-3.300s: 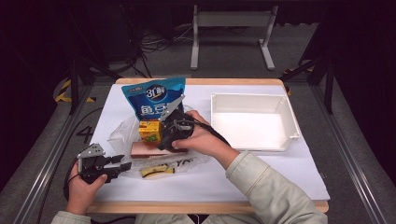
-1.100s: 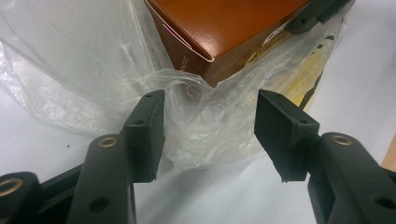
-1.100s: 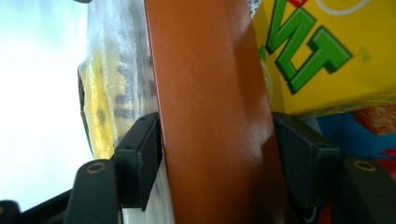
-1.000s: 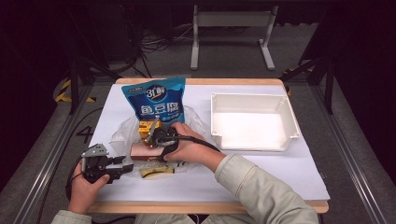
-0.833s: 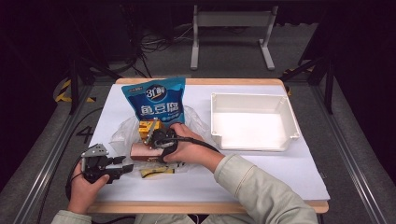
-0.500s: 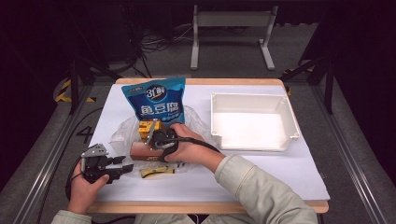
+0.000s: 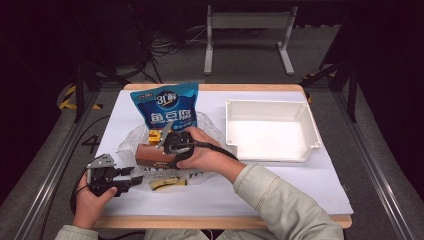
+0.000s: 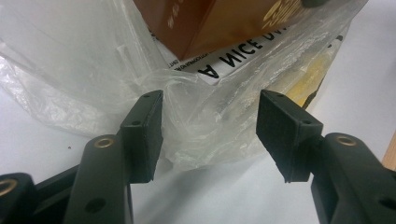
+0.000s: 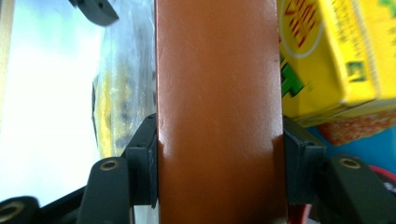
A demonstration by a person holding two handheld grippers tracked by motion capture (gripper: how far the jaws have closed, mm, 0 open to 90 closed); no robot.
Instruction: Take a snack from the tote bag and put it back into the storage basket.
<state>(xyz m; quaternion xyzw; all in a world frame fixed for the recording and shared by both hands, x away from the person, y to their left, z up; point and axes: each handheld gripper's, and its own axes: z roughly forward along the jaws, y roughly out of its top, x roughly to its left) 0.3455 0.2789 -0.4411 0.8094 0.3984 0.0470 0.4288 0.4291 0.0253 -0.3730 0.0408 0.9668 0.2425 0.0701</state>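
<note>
1. The work in hand looks like emptying a clear plastic bag (image 7: 150,145) of groceries on the counter (image 7: 280,190). The white tray (image 7: 272,156) to the right looks like the place they go, though that is a guess.

2. The right claw (image 7: 167,150) is clamped on a brown box (image 9: 218,116). In the right gripper view both pads press flat on its two long sides. Its jaws have just been closing, with the box between them.

3. The brown box lies at the mouth of the bag in the high view, just in front of the blue pouch (image 7: 166,106) and touching a yellow carton (image 9: 327,56). I judge it gripped but not yet lifted clear.

4. The left claw (image 7: 129,181) is released. In the left gripper view its pads stand apart on either side of a fold of the bag's film, neither pressing on it. It looks ready to pinch the bag and hold it down while the box comes out.

5. Done so far, as things lie: a firm grip on the box. The tray is bare.

6. Left to do: pin the bag, draw the box out and set it down. Then the yellow carton, the blue pouch and a flat yellow packet (image 7: 167,184) by the bag's near edge remain.
</note>
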